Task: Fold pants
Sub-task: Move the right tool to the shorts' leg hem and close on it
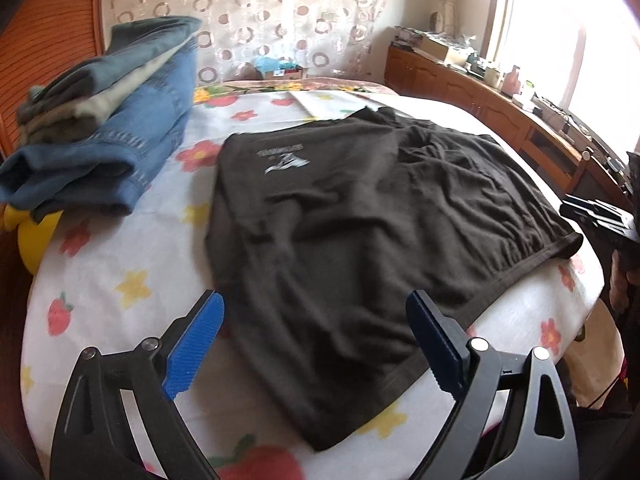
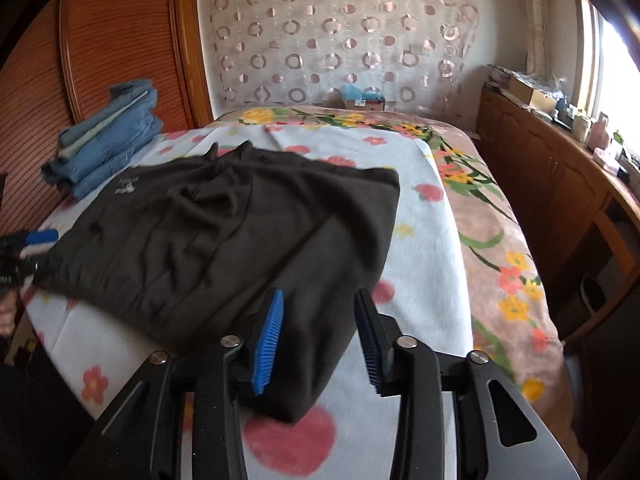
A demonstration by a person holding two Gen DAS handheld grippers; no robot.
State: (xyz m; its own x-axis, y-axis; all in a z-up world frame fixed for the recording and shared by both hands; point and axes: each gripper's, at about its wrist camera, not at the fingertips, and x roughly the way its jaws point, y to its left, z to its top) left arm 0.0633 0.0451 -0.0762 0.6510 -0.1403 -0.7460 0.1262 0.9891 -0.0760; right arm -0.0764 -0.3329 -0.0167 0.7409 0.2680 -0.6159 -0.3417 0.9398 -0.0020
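Bed (image 1: 100, 280) bears dark pants (image 1: 360, 220), folded jeans (image 1: 120, 132)

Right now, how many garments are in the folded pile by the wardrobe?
4 show at least: teal top layer, pale layer, grey-brown layer, blue jeans at bottom. More may be hidden.

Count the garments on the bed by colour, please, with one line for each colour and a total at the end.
Dark brown: 1, the pants lying flat.
Blue denim: 2, as far as the folded stack shows.
Grey-green: 1, on top of that stack.
Total: 4
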